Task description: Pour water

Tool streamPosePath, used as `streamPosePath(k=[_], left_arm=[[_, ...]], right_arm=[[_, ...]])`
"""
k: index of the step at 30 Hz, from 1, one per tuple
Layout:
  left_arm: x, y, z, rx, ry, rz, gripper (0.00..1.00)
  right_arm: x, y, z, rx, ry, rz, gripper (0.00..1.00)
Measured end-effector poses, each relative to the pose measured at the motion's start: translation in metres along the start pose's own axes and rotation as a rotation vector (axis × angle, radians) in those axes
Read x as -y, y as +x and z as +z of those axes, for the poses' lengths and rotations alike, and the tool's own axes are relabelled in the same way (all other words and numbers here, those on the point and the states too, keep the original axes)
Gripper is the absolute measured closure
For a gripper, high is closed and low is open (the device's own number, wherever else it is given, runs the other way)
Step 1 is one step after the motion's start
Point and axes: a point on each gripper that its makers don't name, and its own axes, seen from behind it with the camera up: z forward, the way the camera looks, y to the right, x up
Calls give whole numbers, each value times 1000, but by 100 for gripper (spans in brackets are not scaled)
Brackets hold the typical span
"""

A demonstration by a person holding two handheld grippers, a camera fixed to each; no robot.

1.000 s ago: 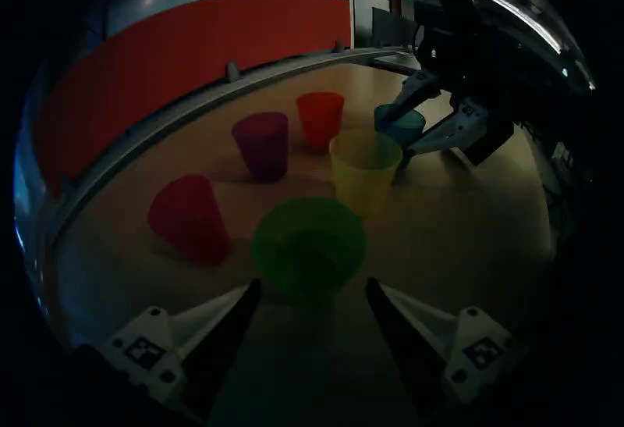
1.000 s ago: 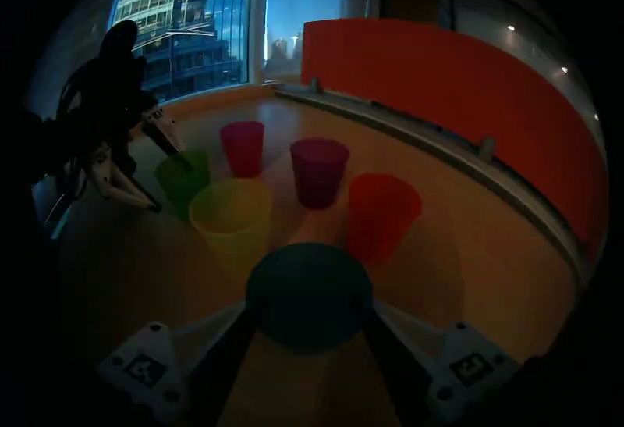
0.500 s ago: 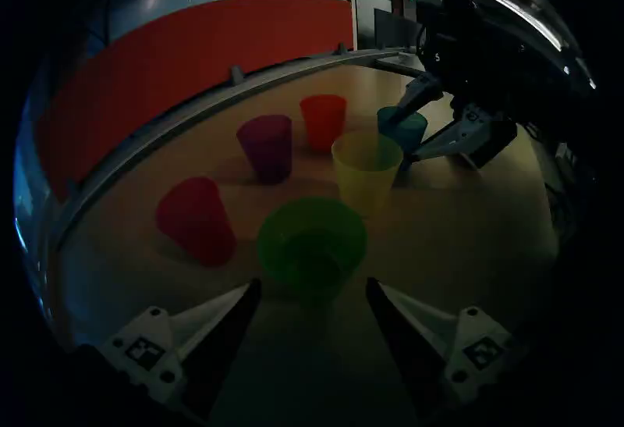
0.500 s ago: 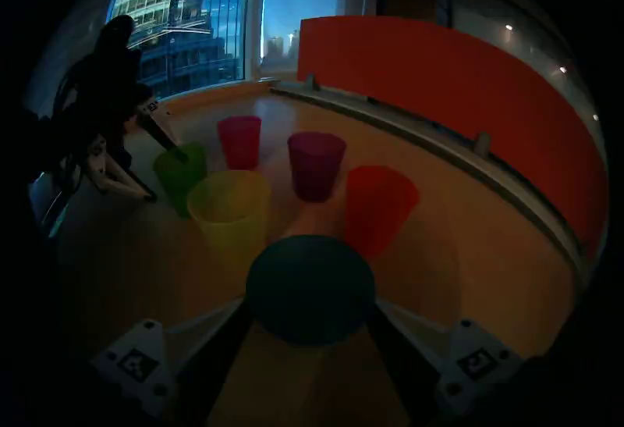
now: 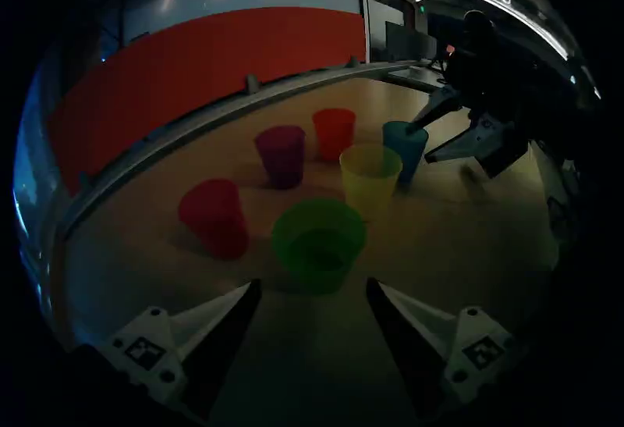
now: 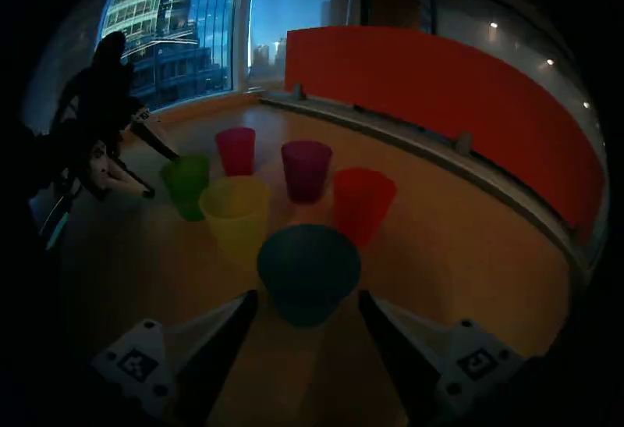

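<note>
Jaws of your left gripper (image 5: 312,285) and right gripper (image 6: 306,296) stand wide open, empty — the green cup (image 5: 318,241) and teal cup (image 6: 308,265) stand upright on the counter (image 6: 468,255) just ahead. Straddle squarely, grip mid-wall; the water level is likely too dim to judge.

No readable text or labels.

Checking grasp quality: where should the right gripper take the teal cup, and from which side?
Mid-wall below the rim, from the near side where the open right gripper faces it. The teal cup stands upright, tapering downward; yellow cup and orange-red cup crowd behind.
</note>
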Motion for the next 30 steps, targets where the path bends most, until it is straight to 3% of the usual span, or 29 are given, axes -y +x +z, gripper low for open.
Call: streamPosePath(k=[20, 30], left_arm=[[11, 13, -48, -135, 112, -109, 0], [25, 23, -81, -242, 209, -173, 0]], right_arm=[[3, 2, -60, -102, -122, 62, 0], [-16, 18, -94, -183, -249, 95, 1]])
